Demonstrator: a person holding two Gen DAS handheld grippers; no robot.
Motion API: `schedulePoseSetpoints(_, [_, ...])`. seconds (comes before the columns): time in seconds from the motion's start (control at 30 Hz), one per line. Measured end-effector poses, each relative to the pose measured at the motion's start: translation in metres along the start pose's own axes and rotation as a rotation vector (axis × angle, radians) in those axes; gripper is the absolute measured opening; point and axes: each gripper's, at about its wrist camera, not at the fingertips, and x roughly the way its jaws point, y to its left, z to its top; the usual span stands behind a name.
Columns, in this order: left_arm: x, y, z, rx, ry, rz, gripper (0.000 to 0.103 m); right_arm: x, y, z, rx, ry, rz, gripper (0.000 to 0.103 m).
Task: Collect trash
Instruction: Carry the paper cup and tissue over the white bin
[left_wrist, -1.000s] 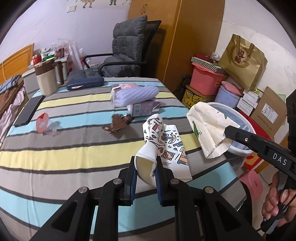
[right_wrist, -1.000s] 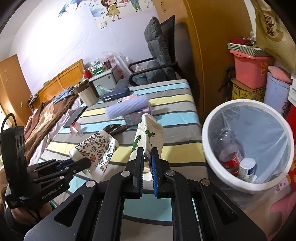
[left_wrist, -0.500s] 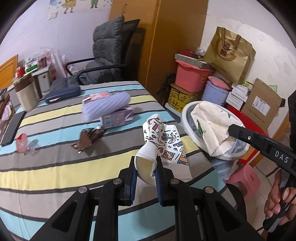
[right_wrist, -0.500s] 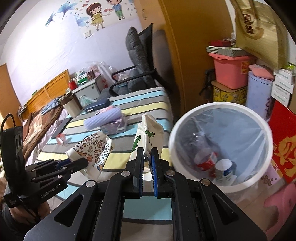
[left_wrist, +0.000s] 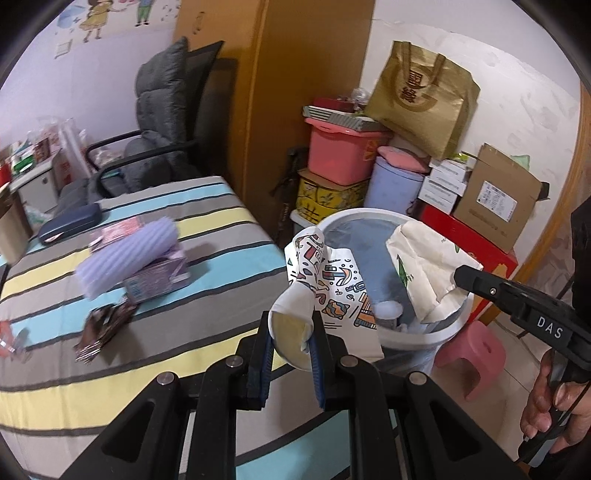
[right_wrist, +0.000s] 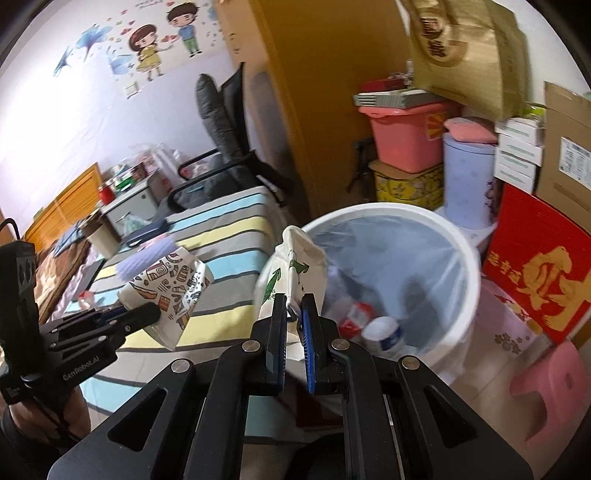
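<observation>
The left claw (left_wrist: 290, 341) is clenched on a crushed paper cup (left_wrist: 325, 291) with a colourful print, held over the near rim of the white bin (left_wrist: 424, 334) beside the bed (left_wrist: 147, 332). The right claw (right_wrist: 294, 314) is clenched on a crumpled white paper bag (right_wrist: 295, 266) with green arrows, held over the bin's left rim. Bottles lie inside the lined bin
</observation>
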Motion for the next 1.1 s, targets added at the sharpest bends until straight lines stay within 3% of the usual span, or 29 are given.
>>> schedulePoseSetpoints(0.6, [0.065, -0.051, 0.024, 0.076, 0.074, -0.091, 0.019, 0.008, -0.041, -0.001, 0.057, 0.037, -0.112, 0.01])
schedulePoseSetpoints(0.97, [0.092, -0.06, 0.026, 0.086, 0.112, -0.107, 0.02, 0.018, -0.052, -0.003, 0.067, 0.084, -0.126, 0.012])
schedulePoseSetpoints(1.0, [0.094, -0.06, 0.027, 0.086, 0.114, -0.109, 0.021, 0.019, -0.052, -0.003, 0.066, 0.09, -0.128, 0.013])
schedulePoseSetpoints(1.1, [0.096, -0.06, 0.027, 0.076, 0.116, -0.121, 0.041, 0.02, -0.051, -0.002, 0.057, 0.098, -0.137, 0.014])
